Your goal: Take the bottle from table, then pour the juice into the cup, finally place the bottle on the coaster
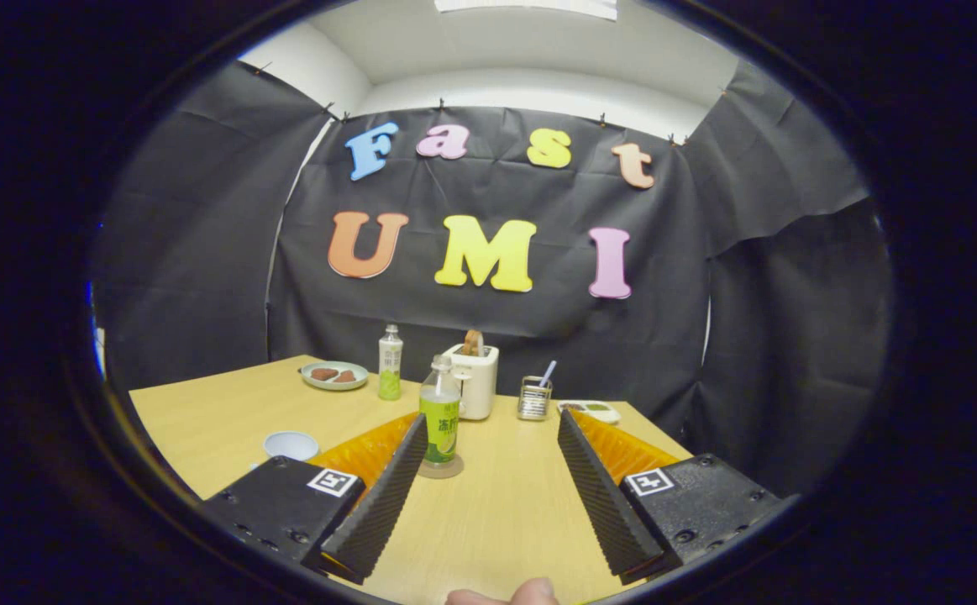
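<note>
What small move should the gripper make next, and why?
Probably back straight away. The gripper is open and nothing lies between its fingers. The clear plastic bottle with the green label already stands upright on the round coaster, close by the tip of one finger, so sideways motion might knock it.

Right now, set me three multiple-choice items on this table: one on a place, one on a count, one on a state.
1. Where does the nearer bottle stand?
A. on the coaster, just ahead of the left finger
B. inside the cup
C. on the plate

2. How many bottles are on the table?
A. one
B. two
C. four

3. How is the gripper?
A. shut on the bottle
B. shut on the cup
C. open, holding nothing

Answers: 1 A, the round coaster shows under its base. 2 B, a far bottle stands between the plate and the toaster. 3 C, the fingers are spread wide with bare table between them.
</note>
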Available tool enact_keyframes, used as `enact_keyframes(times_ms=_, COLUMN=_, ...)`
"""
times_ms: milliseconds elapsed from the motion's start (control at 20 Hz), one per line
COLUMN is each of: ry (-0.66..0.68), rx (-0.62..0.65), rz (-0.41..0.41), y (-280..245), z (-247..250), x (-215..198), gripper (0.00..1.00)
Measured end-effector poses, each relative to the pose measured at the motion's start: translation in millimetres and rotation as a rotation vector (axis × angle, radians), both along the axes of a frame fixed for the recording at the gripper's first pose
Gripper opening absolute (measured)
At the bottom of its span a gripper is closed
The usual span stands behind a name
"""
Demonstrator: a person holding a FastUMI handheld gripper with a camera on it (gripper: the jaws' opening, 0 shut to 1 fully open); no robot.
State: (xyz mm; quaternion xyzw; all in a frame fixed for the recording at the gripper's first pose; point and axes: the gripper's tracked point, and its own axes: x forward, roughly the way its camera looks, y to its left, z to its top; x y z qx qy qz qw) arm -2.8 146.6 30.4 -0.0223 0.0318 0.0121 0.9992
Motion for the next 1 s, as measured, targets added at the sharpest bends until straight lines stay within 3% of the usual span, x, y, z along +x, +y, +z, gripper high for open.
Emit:
enact_keyframes(times_ms=450, ry=-0.078, rx=0.015, rz=-0.027, y=0, z=23, x=-86, gripper=1.0)
enact_keyframes(times_ms=1000, ry=-0.057, rx=0.07, rz=-0.05, y=-5, z=11, x=-87, gripper=1.0)
